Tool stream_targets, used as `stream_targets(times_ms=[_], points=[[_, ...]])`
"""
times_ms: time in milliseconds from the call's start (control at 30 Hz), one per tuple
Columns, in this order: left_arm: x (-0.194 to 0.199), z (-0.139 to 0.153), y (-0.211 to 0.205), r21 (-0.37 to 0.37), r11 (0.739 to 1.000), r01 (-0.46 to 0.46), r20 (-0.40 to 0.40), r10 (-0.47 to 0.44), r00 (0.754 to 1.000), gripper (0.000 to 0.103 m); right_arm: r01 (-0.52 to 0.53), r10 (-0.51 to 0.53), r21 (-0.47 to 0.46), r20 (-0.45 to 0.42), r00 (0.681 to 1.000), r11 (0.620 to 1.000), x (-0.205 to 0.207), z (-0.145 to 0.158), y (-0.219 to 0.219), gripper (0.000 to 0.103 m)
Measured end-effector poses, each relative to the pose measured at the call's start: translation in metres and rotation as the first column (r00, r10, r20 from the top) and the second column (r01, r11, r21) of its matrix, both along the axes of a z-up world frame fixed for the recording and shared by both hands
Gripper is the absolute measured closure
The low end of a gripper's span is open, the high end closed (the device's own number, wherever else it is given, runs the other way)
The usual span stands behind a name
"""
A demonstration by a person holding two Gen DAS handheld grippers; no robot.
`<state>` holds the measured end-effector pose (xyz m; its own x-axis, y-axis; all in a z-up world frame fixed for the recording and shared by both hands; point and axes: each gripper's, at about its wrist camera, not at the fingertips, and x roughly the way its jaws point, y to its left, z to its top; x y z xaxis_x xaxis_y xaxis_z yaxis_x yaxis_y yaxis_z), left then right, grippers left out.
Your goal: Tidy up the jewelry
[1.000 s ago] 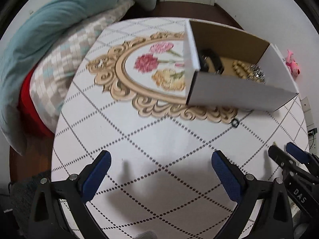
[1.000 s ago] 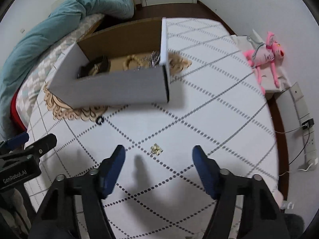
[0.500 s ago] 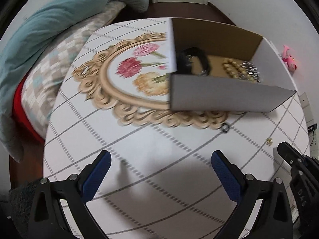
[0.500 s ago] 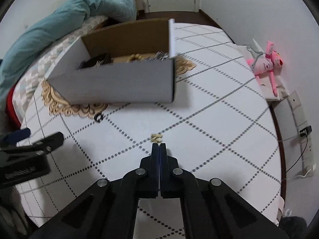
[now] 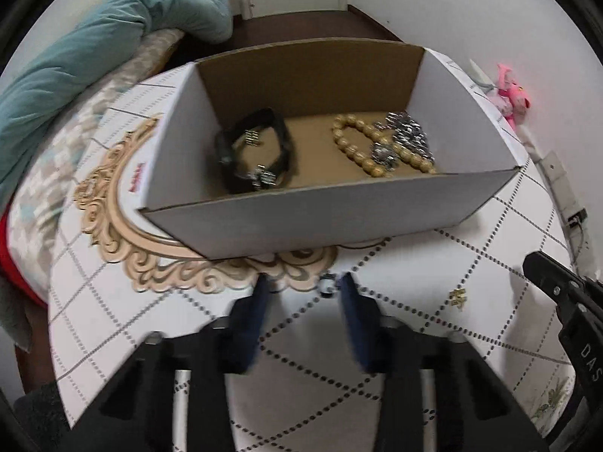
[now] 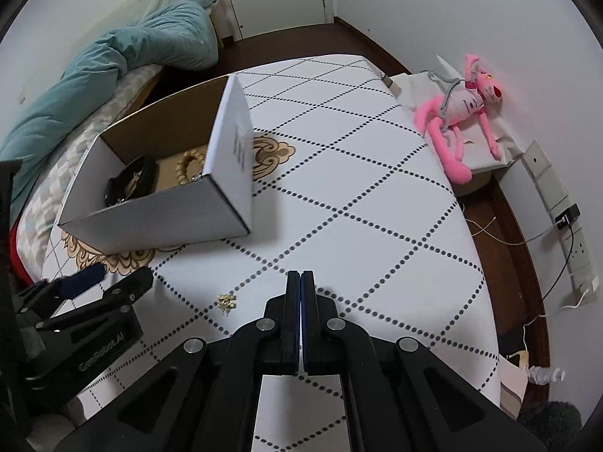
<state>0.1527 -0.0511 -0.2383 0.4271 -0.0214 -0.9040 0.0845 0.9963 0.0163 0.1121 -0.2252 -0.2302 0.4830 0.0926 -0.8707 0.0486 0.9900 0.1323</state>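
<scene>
An open white cardboard box [image 5: 324, 214] [image 6: 158, 218] stands on the table. It holds a black bracelet [image 5: 256, 150], a wooden bead bracelet [image 5: 361, 147] and silver jewelry [image 5: 407, 135]. A small dark ring [image 5: 327, 285] lies on the table just in front of the box, between the blue pads of my left gripper [image 5: 303, 293], whose jaws are partly closed around it. A small gold piece [image 5: 457, 297] [image 6: 227, 301] lies on the table to the right. My right gripper [image 6: 300, 282] is shut and empty, right of the gold piece.
The round table [image 6: 377, 196] has a dotted diamond pattern and a gold floral frame [image 5: 113, 203]. A teal blanket [image 6: 94, 83] lies on a bed at left. A pink plush toy [image 6: 459, 113] lies beyond the table's right edge, near wall sockets [image 6: 576, 237].
My left gripper moved forward to the box and its jaws narrowed around the dark ring. My right gripper closed and shifted right of the gold piece, which stayed on the table.
</scene>
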Motion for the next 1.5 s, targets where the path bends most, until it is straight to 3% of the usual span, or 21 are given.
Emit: stream_targets(times_ms=[100, 367, 500, 567, 733, 900, 967, 1033, 1267, 1500], points=[[0.003, 0.000, -0.001, -0.010, 1.000, 0.010, 0.003, -0.010, 1.000, 0.093, 0.004, -0.004, 0.014, 0.002, 1.000, 1.000, 0.001, 0.000, -0.001, 0.103], [-0.001, 0.007, 0.007, -0.053, 0.999, -0.001, 0.007, 0.001, 1.000, 0.093, -0.004, 0.003, 0.092, 0.008, 1.000, 0.996, 0.000, 0.004, -0.003, 0.103], [-0.015, 0.011, 0.020, -0.078, 0.997, -0.026, 0.000, 0.026, 1.000, 0.093, -0.088, 0.099, 0.224, -0.038, 0.994, 0.971, 0.004, -0.003, 0.008, 0.103], [-0.022, 0.013, 0.028, -0.081, 0.996, -0.041, -0.002, 0.041, 0.999, 0.093, -0.122, 0.137, 0.202, -0.059, 0.989, 0.972, 0.006, -0.008, 0.020, 0.101], [-0.033, 0.008, 0.044, -0.080, 0.994, -0.078, -0.024, 0.076, 0.997, 0.093, -0.189, 0.197, 0.130, -0.044, 0.980, 0.973, 0.003, -0.013, 0.046, 0.070], [-0.037, 0.002, 0.053, -0.081, 0.991, -0.104, -0.039, 0.101, 0.994, 0.093, -0.211, 0.212, 0.031, -0.044, 0.976, 0.977, 0.002, -0.020, 0.061, 0.070], [-0.038, 0.002, 0.055, -0.083, 0.991, -0.109, -0.037, 0.106, 0.994, 0.093, -0.203, 0.202, -0.007, -0.035, 0.979, 0.979, 0.000, -0.020, 0.064, 0.077], [-0.039, 0.003, 0.056, -0.086, 0.990, -0.114, -0.035, 0.111, 0.993, 0.093, -0.199, 0.198, -0.039, -0.028, 0.980, 0.979, 0.000, -0.021, 0.065, 0.091], [-0.042, 0.020, 0.058, -0.119, 0.987, -0.109, -0.017, 0.108, 0.994, 0.093, -0.173, 0.174, 0.041, -0.013, 0.985, 0.984, -0.004, -0.016, 0.053, 0.092], [-0.022, 0.088, 0.047, -0.234, 0.971, -0.043, 0.041, 0.054, 0.998, 0.093, -0.155, 0.136, 0.236, 0.097, 0.986, 0.959, -0.005, 0.055, 0.034, 0.092]])
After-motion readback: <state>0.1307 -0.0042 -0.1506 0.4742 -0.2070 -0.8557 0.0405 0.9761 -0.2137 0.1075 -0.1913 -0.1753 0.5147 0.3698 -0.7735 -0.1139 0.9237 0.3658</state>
